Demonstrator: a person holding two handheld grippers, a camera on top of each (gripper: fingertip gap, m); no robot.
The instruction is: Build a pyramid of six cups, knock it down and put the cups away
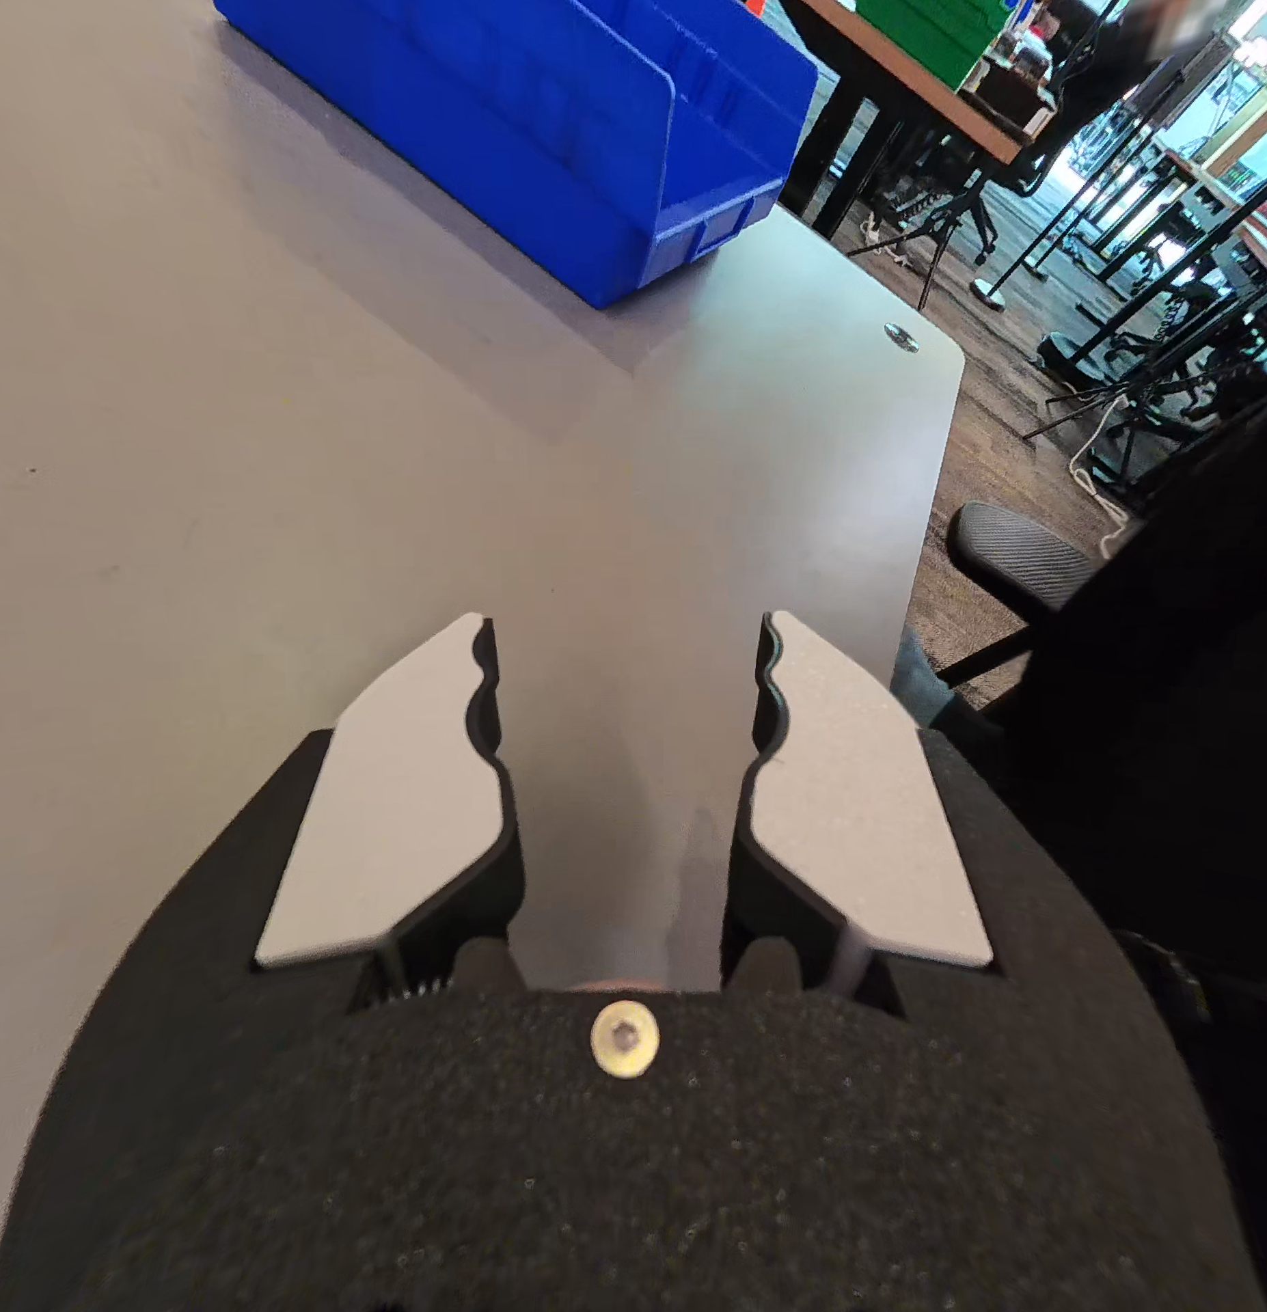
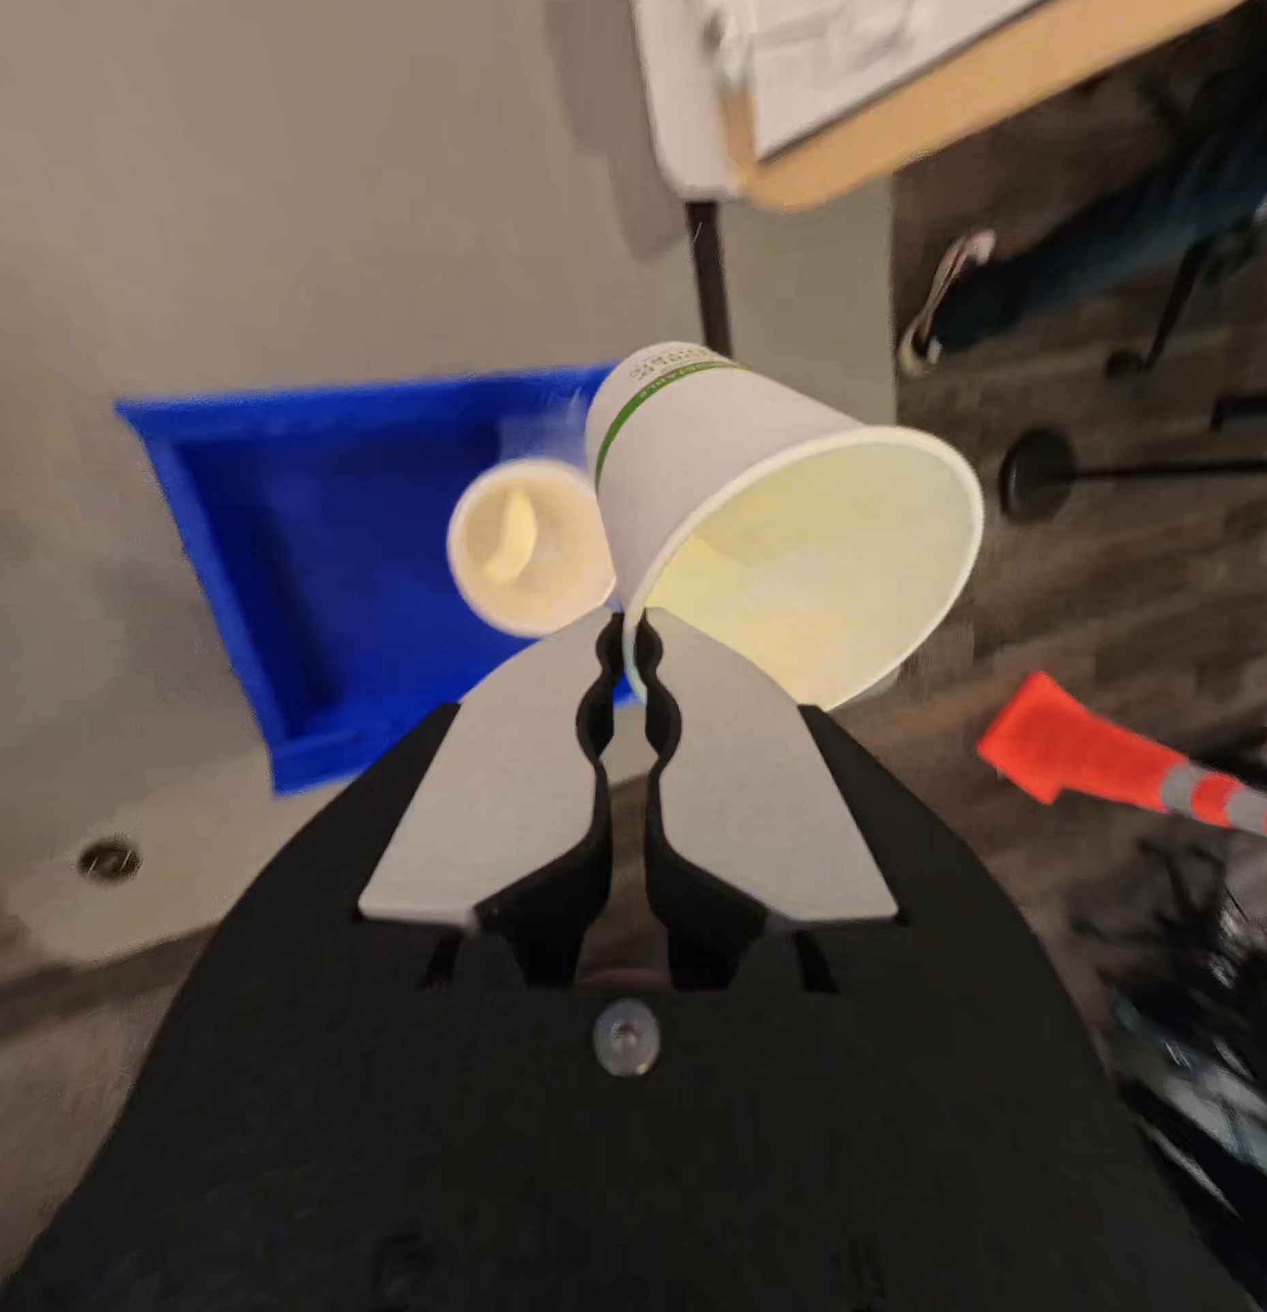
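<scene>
**Right gripper pinches a cup above the bin; left gripper hangs empty**

The grey table (image 1: 261, 426) fills most of the left wrist view, running from the lower left to a rounded corner at the right, with a small metal fitting near that corner. The table also takes the left half of the right wrist view, which is blurred.

The blue bin (image 1: 545, 121) sits at the top centre of the left wrist view, on the table near its far edge. In the right wrist view the bin (image 2: 297, 554) lies at centre left, seen from above, its opening facing the camera.

The left gripper (image 1: 627, 632) occupies the lower half of its frame. Its jaws stand wide apart with only bare table between them; it holds nothing.

The right gripper (image 2: 627, 625) fills the lower half of its frame. Its jaws are nearly together, clamping the rim of a white cup (image 2: 780, 539) with a green band. The cup is tilted, mouth toward the lower right, its base pointing to the upper centre.

A second cup (image 2: 531, 543) shows at frame centre, just left of the held one, upright inside the bin, mouth up.

An orange tool (image 2: 1113, 767) lies on the floor at the right edge.
</scene>
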